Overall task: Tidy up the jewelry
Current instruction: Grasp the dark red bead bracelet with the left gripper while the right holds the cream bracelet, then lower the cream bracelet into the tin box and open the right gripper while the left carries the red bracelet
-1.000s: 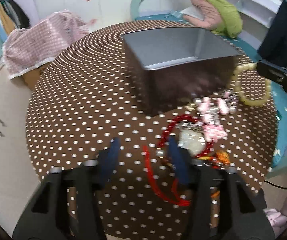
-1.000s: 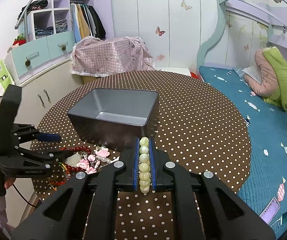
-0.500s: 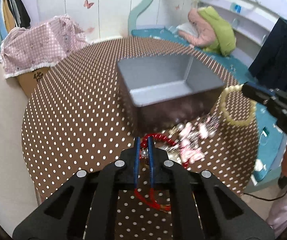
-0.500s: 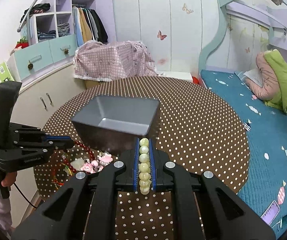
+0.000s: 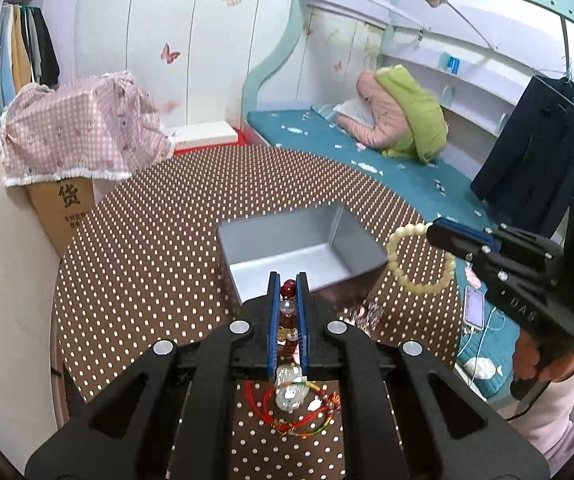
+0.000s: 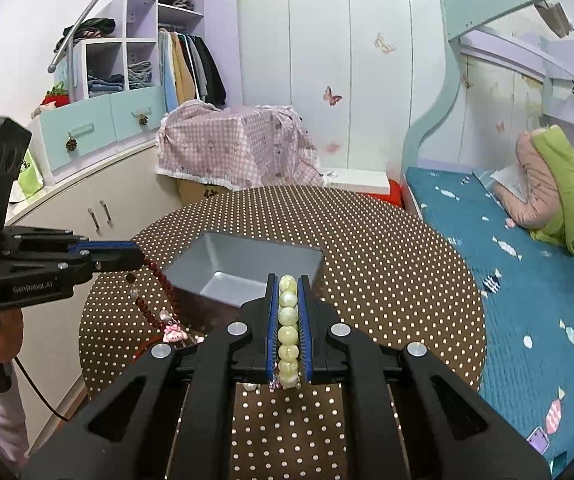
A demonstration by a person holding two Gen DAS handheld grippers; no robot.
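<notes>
Grey box (image 5: 303,248) is sitting near the middle of the polka-dot surface (image 5: 147,248), open-topped; nothing is showing inside it. It is serving as the landmark here.

Red bead strand (image 5: 288,312) is hanging clenched in the left gripper (image 5: 287,320), just short of the box's near wall, its lower loop dangling down the box's left side in the right wrist view (image 6: 155,280). Pale green bead bracelet (image 6: 288,328) is pinched in the right gripper (image 6: 288,328), jaws closed tight on a run of its beads; from the left wrist view the loop is hanging in the air off the box's right corner (image 5: 421,260).

Progress, as I judge it: two pieces lifted, none yet dropped in. Left on the surface, on the near side of the box: a white pendant on red and multicoloured cord (image 5: 293,394) and a small cluster of pink charms (image 6: 173,330) by the box's front wall. So most of the sorting is still ahead.

Pose: both grippers are pointing down toward the box from opposite sides, each held by a hand (image 5: 527,360) wrapped round the handle; a pale pink sleeve (image 5: 555,412) is showing below the right one.
</notes>
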